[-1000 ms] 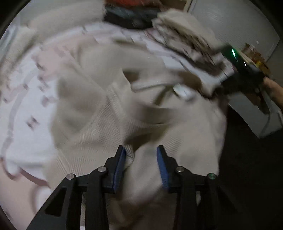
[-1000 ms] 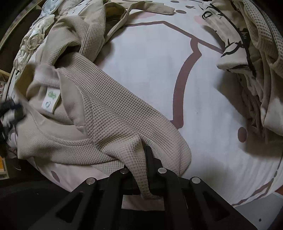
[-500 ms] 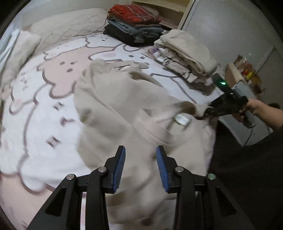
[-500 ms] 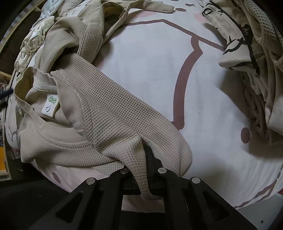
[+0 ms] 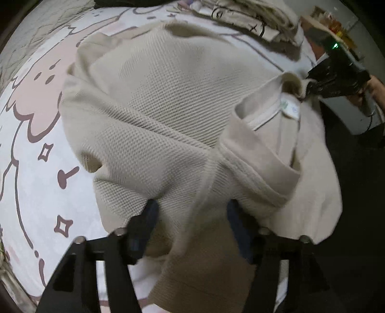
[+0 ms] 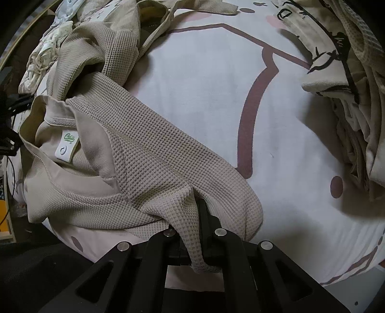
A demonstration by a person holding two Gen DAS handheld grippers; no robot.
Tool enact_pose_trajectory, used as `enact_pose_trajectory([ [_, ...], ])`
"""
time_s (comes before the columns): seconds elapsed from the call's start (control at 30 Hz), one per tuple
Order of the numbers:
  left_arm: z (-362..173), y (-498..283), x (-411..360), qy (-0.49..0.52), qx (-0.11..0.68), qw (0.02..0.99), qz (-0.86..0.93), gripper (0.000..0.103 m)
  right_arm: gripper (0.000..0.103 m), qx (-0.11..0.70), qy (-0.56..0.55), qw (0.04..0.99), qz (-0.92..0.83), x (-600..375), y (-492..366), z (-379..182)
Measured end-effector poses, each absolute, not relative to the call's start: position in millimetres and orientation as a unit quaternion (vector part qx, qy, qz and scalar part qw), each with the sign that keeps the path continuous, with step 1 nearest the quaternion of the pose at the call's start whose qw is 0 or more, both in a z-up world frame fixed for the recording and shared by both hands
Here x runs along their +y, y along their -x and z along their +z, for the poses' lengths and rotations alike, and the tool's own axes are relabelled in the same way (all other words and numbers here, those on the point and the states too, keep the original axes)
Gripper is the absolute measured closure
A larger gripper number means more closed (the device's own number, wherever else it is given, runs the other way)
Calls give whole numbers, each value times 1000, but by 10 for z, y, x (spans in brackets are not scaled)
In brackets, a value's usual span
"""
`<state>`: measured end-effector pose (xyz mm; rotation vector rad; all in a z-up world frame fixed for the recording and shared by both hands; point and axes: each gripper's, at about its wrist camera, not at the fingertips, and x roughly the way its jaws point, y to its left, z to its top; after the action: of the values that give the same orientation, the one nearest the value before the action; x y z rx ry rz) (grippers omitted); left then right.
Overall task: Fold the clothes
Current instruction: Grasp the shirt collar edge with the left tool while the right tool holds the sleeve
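A beige waffle-knit shirt (image 5: pixel 168 101) lies bunched on a white bedsheet with pink cartoon outlines (image 5: pixel 31 154). Its collar with a white label (image 6: pixel 66 146) faces up. My left gripper (image 5: pixel 192 216) is open, and the shirt's shoulder fabric sits between and over its blue-padded fingers, partly hiding them. My right gripper (image 6: pixel 196 231) is shut on the shirt's other shoulder at the bed's near edge; it also shows at the right in the left wrist view (image 5: pixel 336 77). The shirt (image 6: pixel 144 154) drapes over the bed's edge.
A stack of folded beige and printed clothes (image 6: pixel 349 84) lies at the right of the bed, also seen at the far side in the left wrist view (image 5: pixel 252 16). More crumpled pale clothing (image 6: pixel 48 48) lies beyond the shirt. The dark floor (image 5: pixel 356 216) is beside the bed.
My left gripper has moved down and forward onto the shirt, so fabric now fills the space between its open fingers. The right gripper keeps its hold and has barely moved.
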<state>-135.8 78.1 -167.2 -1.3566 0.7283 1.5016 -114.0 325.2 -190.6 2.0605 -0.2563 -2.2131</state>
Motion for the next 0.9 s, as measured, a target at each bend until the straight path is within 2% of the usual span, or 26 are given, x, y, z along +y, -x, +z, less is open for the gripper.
enact_pose_trajectory([
  [0.1, -1733, 1363, 794, 571, 294, 473, 603, 40, 99, -85, -679, 55, -727, 3228, 1226, -1908],
  [0.33, -1745, 1307, 660, 615, 234, 450, 604, 43, 99, -93, -673, 58, -731, 3187, 1372, -1899],
  [0.37, -1729, 1284, 639, 614, 230, 446, 609, 49, 99, -95, -672, 58, -732, 3180, 1387, -1896],
  [0.4, -1694, 1256, 609, 612, 227, 439, 618, 65, 99, -96, -670, 58, -734, 3170, 1405, -1893],
  [0.43, -1641, 1222, 567, 607, 224, 429, 630, 73, 99, -96, -669, 58, -735, 3160, 1413, -1889],
  [0.47, -1588, 1188, 525, 602, 220, 419, 643, 90, 99, -96, -667, 58, -736, 3150, 1438, -1885],
  [0.63, -1193, 982, 271, 565, 186, 373, 712, 93, 99, -98, -659, 59, -743, 3101, 1558, -1869],
  [0.8, -681, 571, 87, 512, 141, 377, 759, 95, 99, -96, -655, 60, -747, 3030, 1656, -1853],
  [0.9, -713, 268, 198, 496, 149, 392, 760, 96, 99, -93, -652, 61, -750, 2979, 1694, -1845],
])
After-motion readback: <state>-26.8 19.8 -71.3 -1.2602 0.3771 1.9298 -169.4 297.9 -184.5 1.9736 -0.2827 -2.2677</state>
